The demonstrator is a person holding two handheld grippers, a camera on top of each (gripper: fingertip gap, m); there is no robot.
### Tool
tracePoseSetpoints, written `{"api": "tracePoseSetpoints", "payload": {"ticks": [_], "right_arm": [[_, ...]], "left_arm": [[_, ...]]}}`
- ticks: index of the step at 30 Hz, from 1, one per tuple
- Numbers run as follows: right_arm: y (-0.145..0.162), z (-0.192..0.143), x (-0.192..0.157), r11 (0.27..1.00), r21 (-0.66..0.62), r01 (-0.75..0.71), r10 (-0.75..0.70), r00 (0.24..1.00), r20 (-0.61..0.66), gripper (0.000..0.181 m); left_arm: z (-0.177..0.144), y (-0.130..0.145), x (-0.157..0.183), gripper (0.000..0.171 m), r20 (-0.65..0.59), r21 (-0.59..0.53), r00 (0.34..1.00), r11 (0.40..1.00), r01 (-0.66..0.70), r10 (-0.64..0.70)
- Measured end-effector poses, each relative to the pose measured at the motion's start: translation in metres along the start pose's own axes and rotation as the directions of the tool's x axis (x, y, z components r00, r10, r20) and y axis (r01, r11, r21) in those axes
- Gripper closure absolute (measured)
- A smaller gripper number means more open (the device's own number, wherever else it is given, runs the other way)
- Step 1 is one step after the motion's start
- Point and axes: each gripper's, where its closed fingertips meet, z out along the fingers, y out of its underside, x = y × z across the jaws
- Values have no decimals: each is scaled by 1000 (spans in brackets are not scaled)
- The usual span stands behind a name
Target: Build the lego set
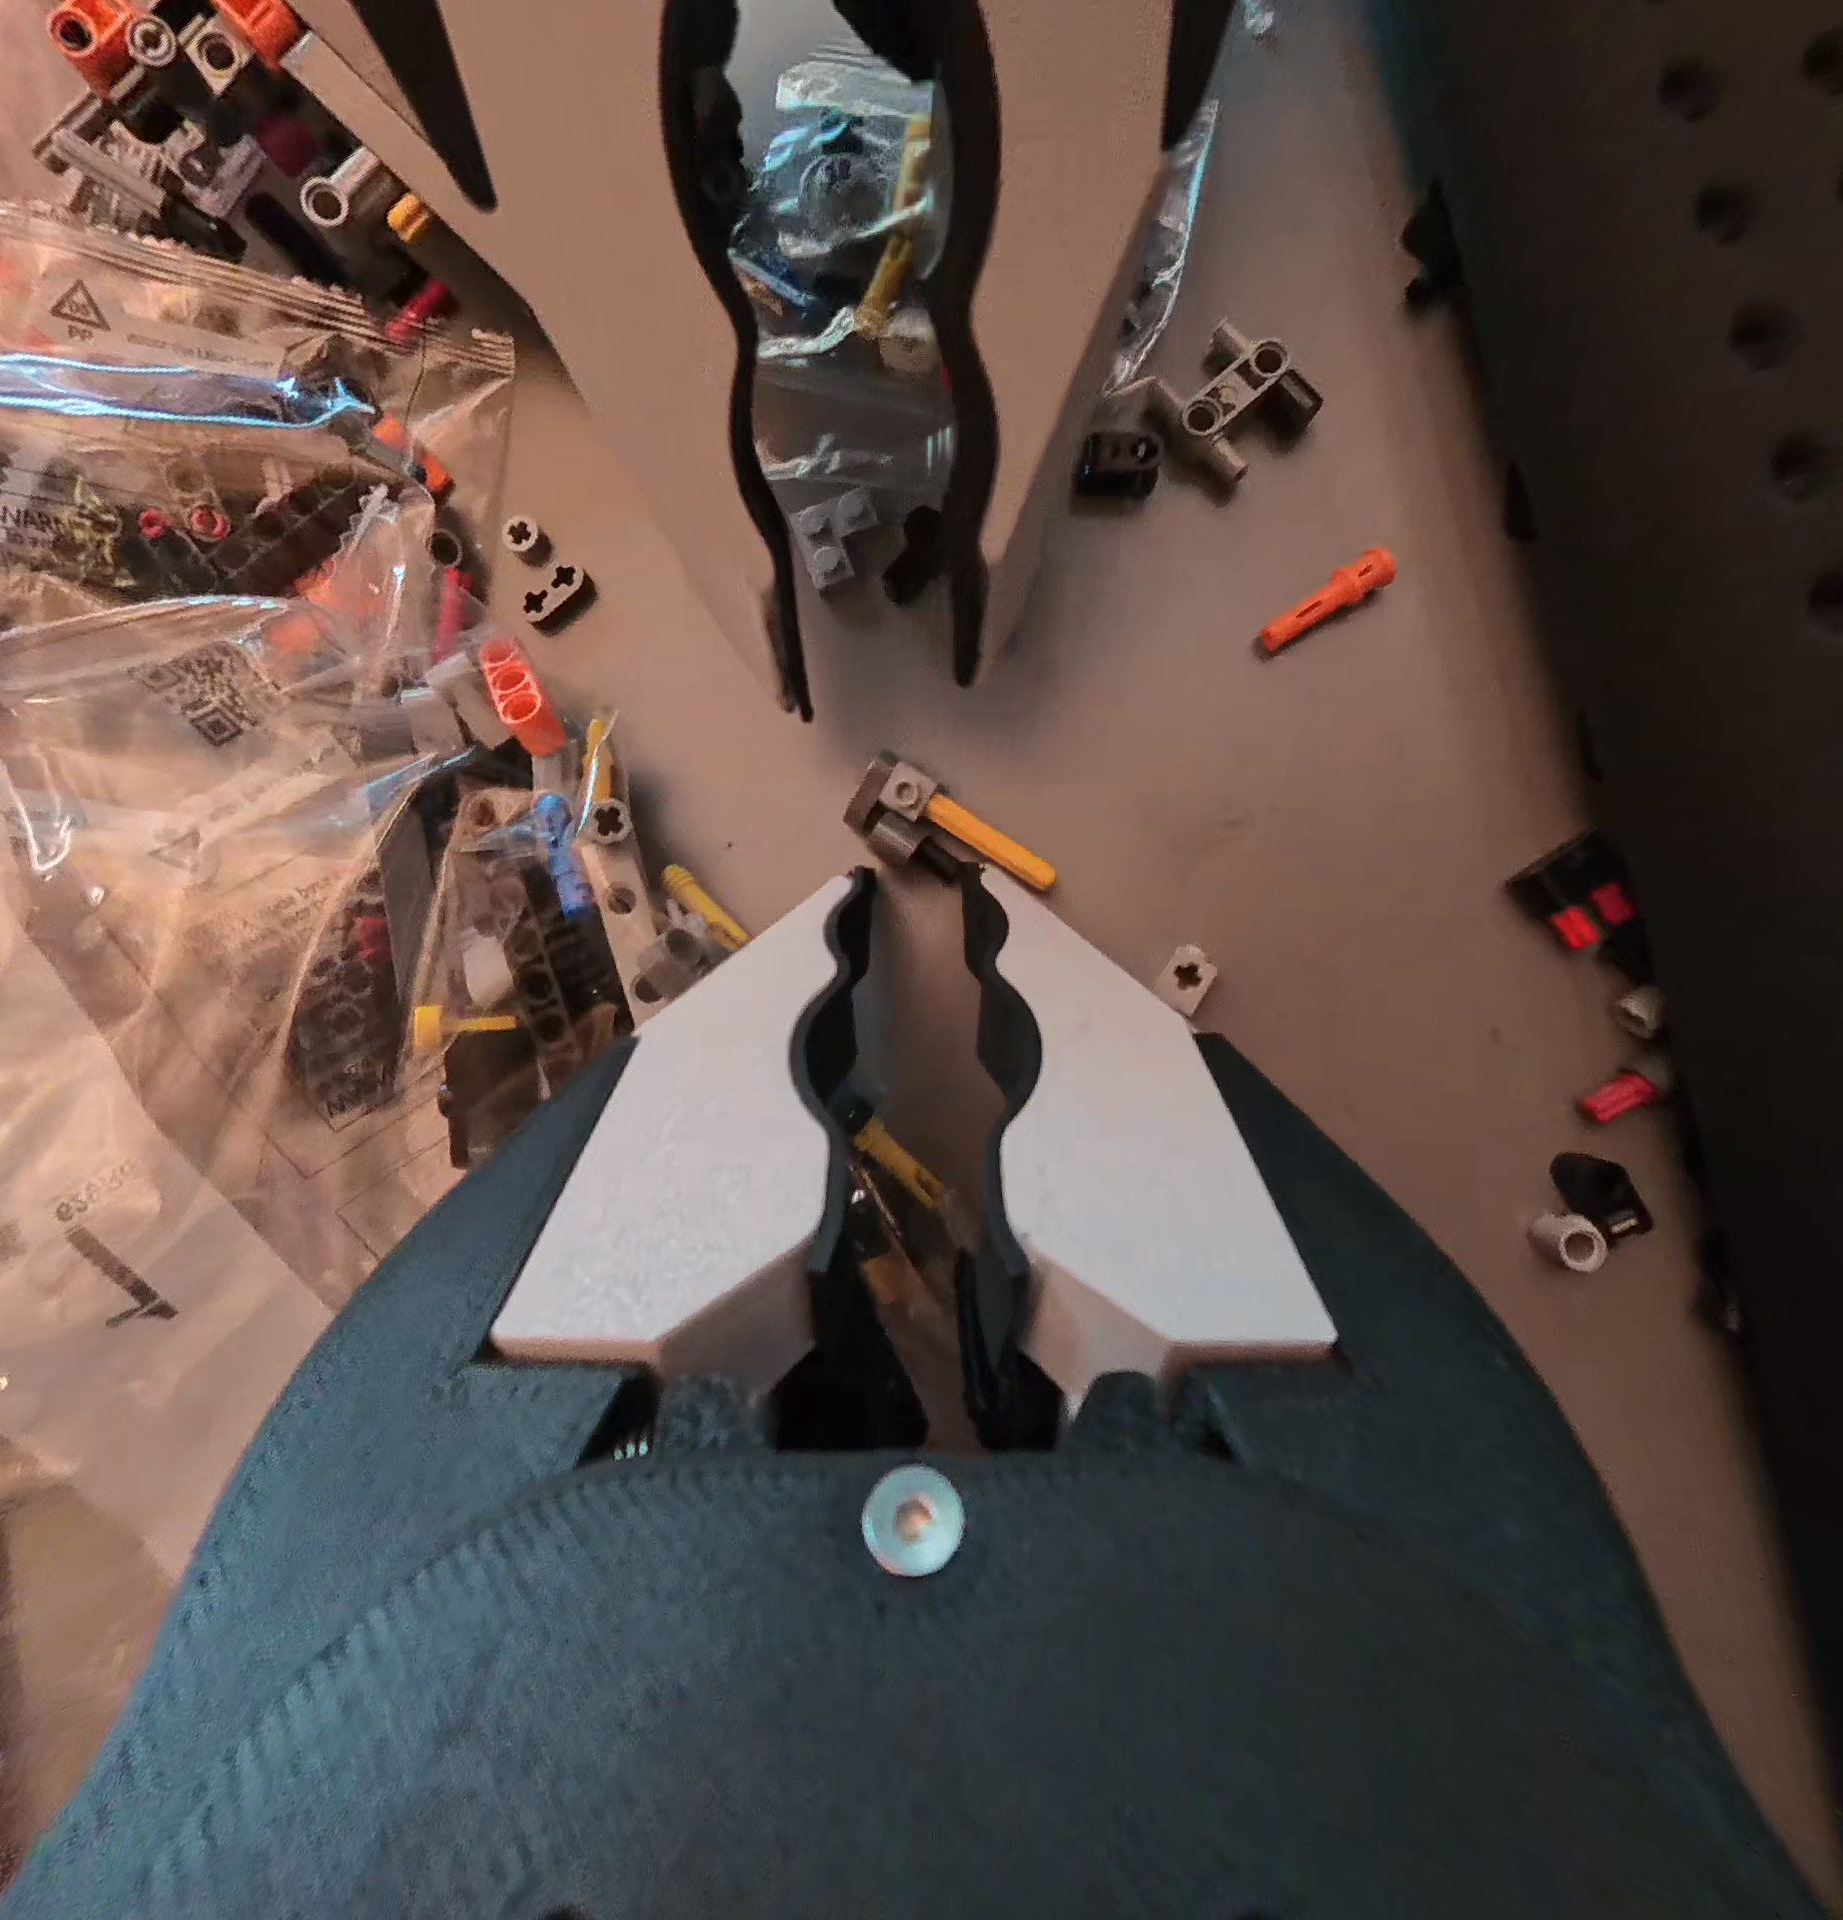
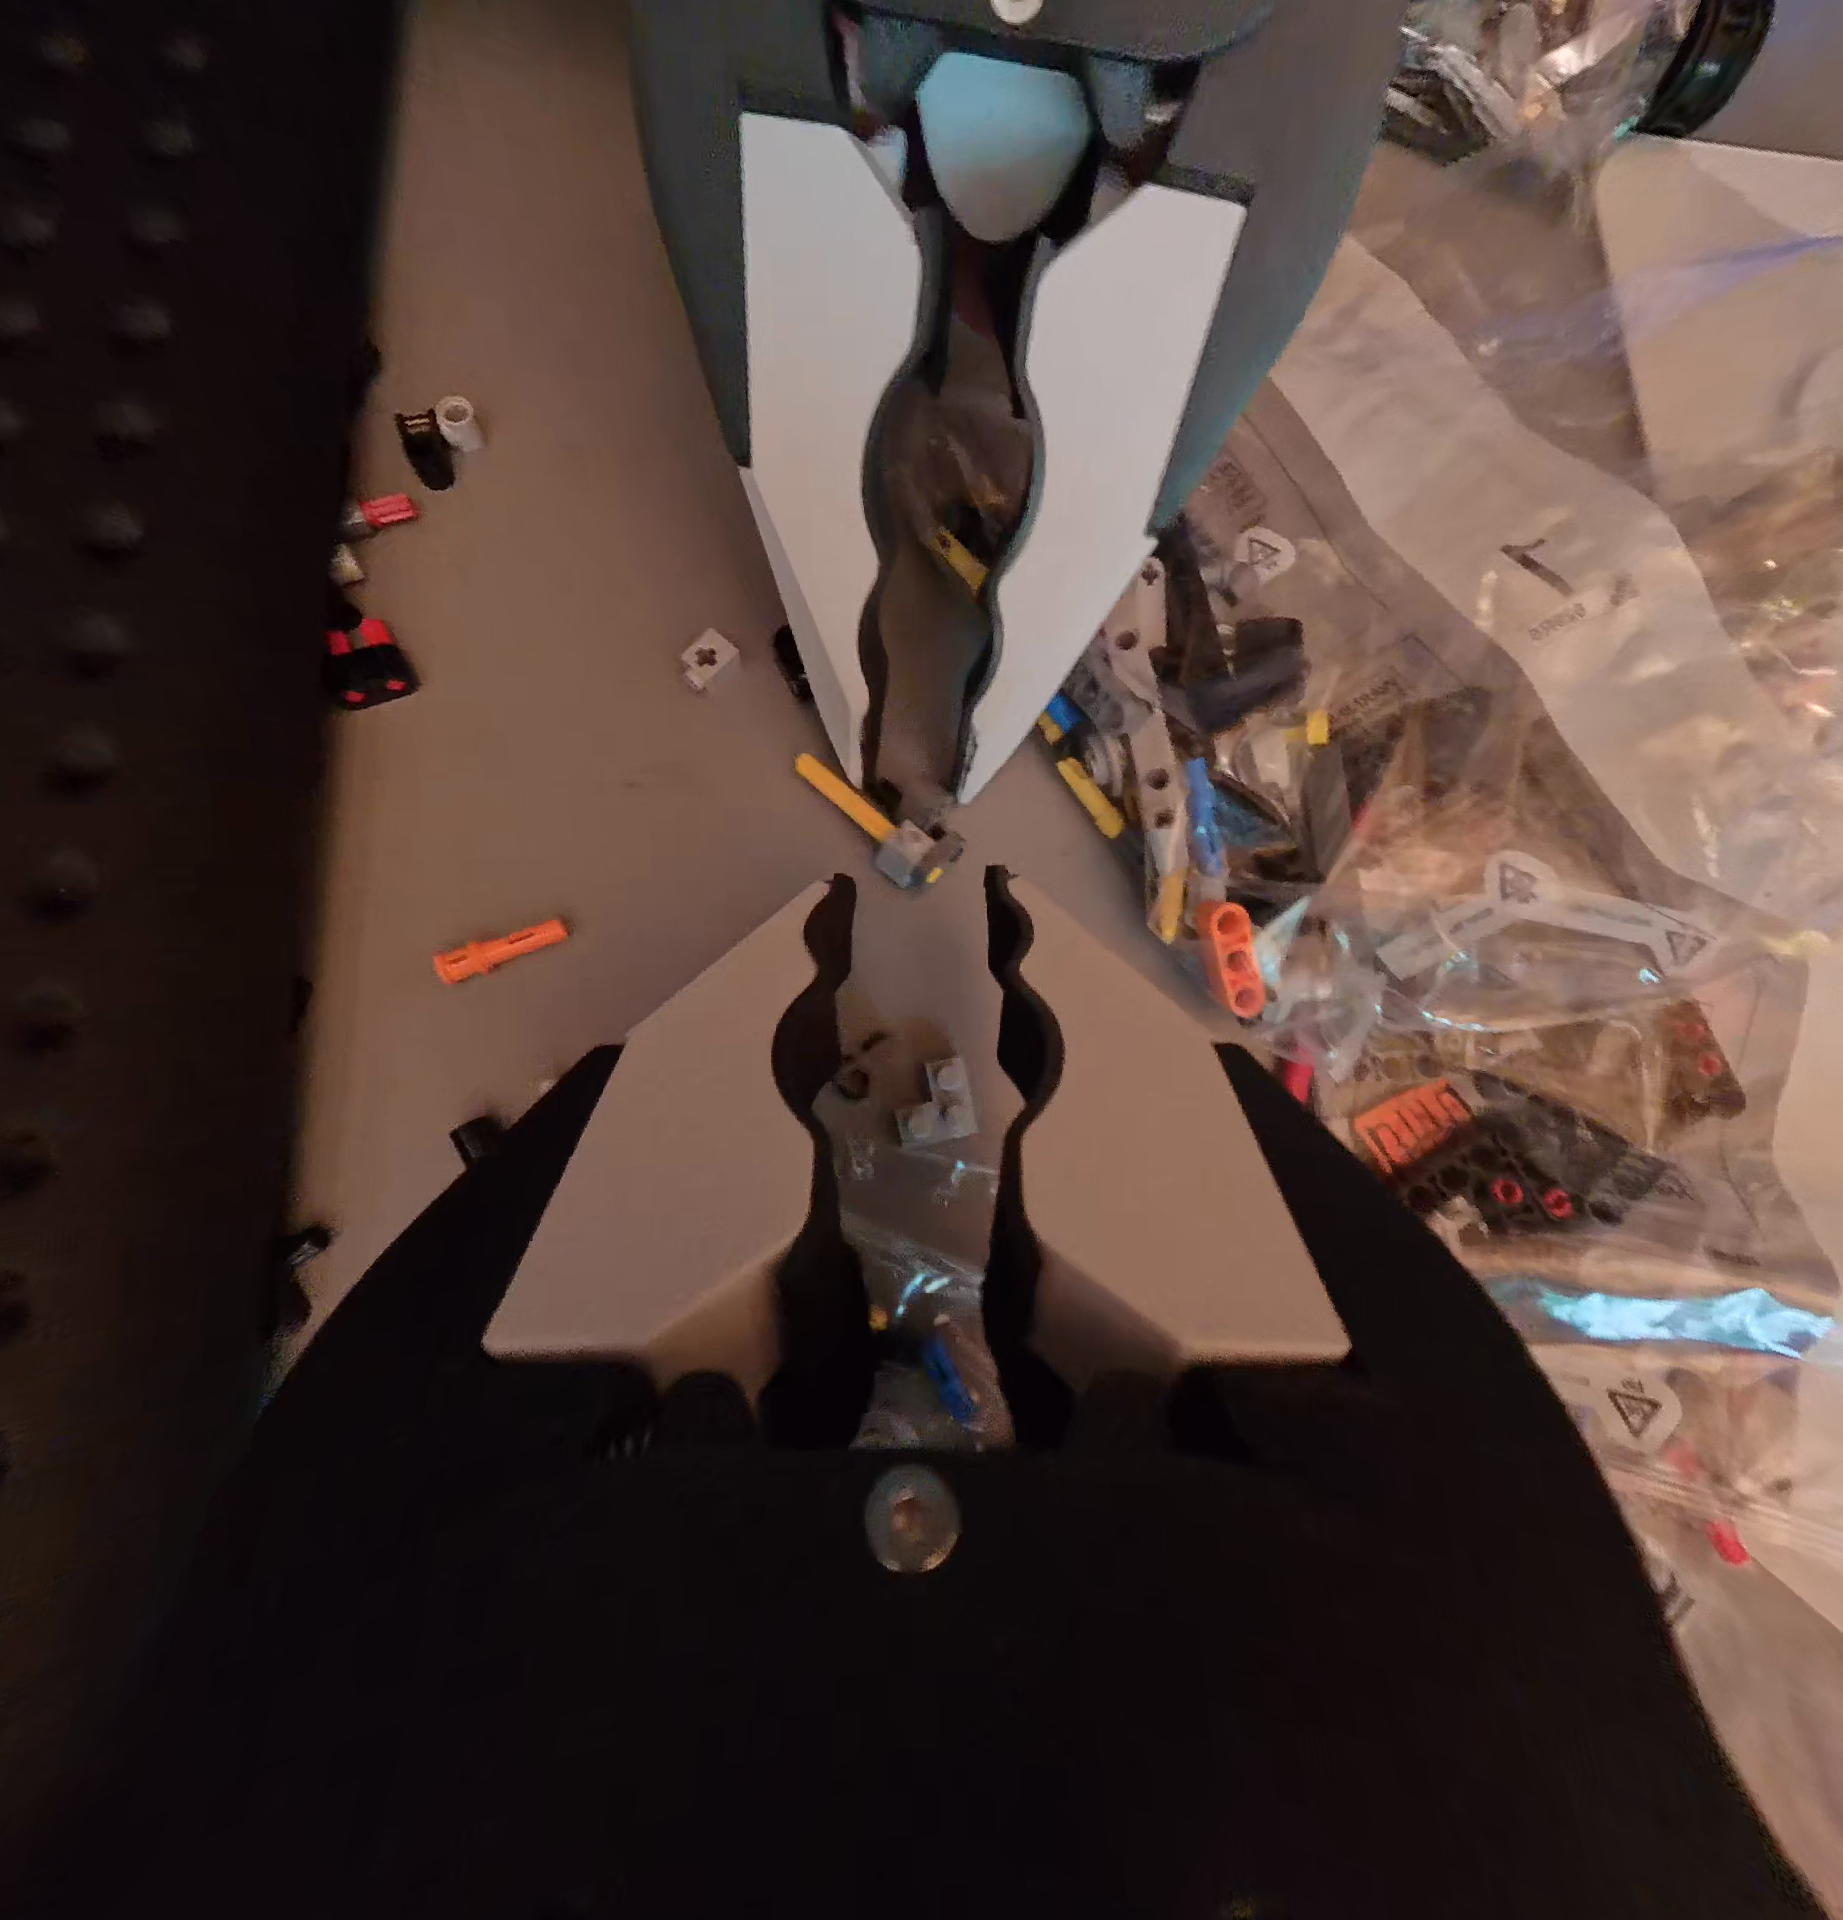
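Lego subassembly btwn facing tools, left tool parted, right tool parted

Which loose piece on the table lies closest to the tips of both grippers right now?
The small grey assembly with the yellow axle, lying between the left gripper and right gripper; the orange pin lies farther off.
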Motion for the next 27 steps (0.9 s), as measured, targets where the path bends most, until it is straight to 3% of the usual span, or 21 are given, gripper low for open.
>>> {"api": "tracePoseSetpoints", "payload": {"ticks": [16,24,27], "right_arm": [[11,12,-1,995,-97,23,-24,1000,-13,170],[2,0,2,997,5,-78,78,997,21,170],[0,-8,10,999,22,-41,42,998,-40,155]], "left_arm": [[9,-12,1,156,14,37,999,998,-47,47],[-1,-21,-3,156,52,95,996,993,-75,71],[-8,-30,-3,157,17,184,1000,983,-22,20]]}}
